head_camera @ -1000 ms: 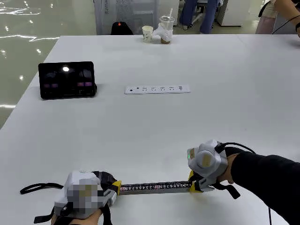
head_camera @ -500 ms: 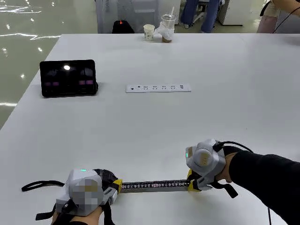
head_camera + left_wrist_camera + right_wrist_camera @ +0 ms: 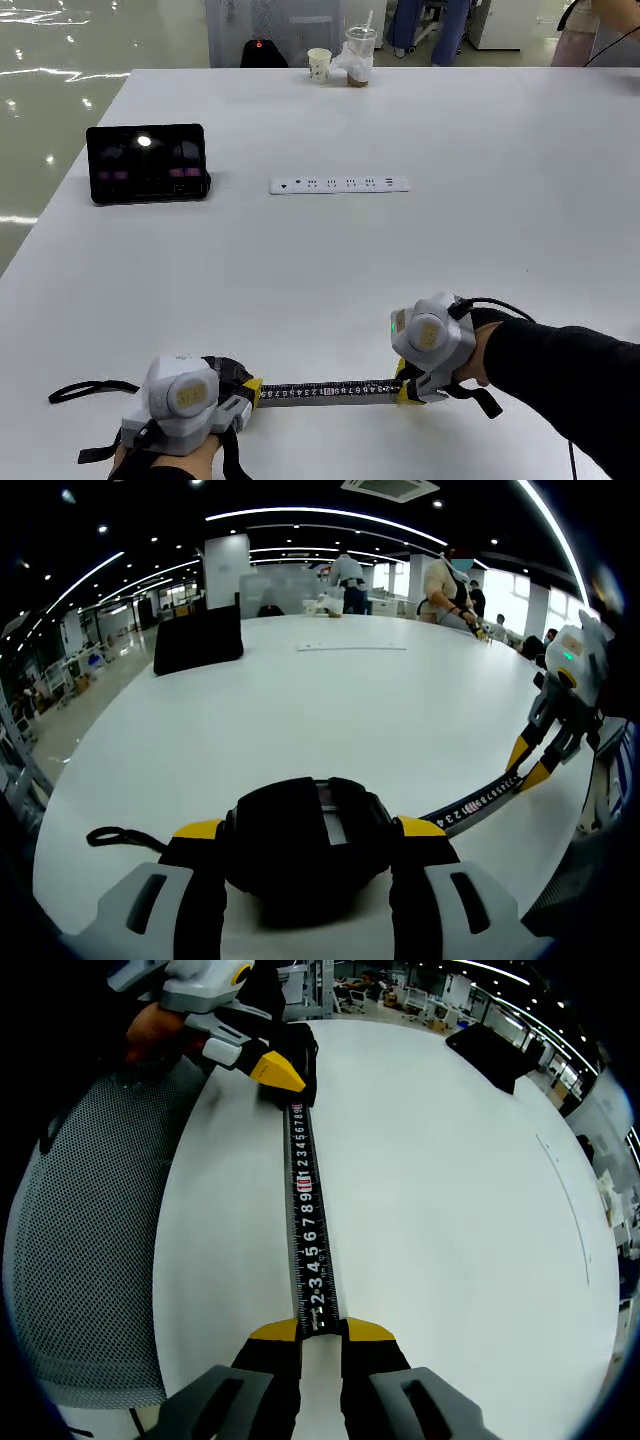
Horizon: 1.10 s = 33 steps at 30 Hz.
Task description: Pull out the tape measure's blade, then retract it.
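Near table (image 3: 400, 250) edge, left tool (image 3: 249, 392) clamps tape case (image 3: 305, 845), right tool (image 3: 322, 1329) pinches blade (image 3: 305, 1210).

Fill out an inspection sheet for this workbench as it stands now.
Surface: white table, flat, no spills seen.
Job's things: black tape measure case on the table; blade drawn out flat from it, numbers up.
Clutter: tablet, power strip, paper cup and plastic cup with straw, all far from the work.
Grippers: left gripper shut on the tape measure case; right gripper shut on the blade's end.
Cables: black strap lies left of the left gripper; black cable loops behind the right gripper.
Surroundings: glossy floor, people beyond the far edge, mesh chair by the near edge.
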Motion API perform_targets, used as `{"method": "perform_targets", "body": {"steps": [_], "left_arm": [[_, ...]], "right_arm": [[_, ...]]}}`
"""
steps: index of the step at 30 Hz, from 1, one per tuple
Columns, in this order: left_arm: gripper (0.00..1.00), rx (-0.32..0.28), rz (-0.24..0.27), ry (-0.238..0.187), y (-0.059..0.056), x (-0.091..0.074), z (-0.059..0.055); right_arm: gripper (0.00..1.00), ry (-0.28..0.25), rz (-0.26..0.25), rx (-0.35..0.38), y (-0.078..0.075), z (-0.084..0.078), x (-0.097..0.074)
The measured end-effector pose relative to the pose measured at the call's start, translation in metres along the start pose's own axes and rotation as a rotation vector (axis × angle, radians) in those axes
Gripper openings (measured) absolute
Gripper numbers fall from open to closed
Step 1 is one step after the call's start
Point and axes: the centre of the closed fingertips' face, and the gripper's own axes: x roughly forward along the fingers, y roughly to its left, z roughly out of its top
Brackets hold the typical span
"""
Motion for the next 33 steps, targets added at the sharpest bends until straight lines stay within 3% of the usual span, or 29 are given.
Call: {"method": "perform_targets", "body": {"steps": [33], "left_arm": [[0.61, 0.009, 0.000, 0.004, 0.001, 0.000, -0.001]], "right_arm": [[0.12, -0.030, 0.000, 0.019, 0.002, 0.019, 0.007]]}}
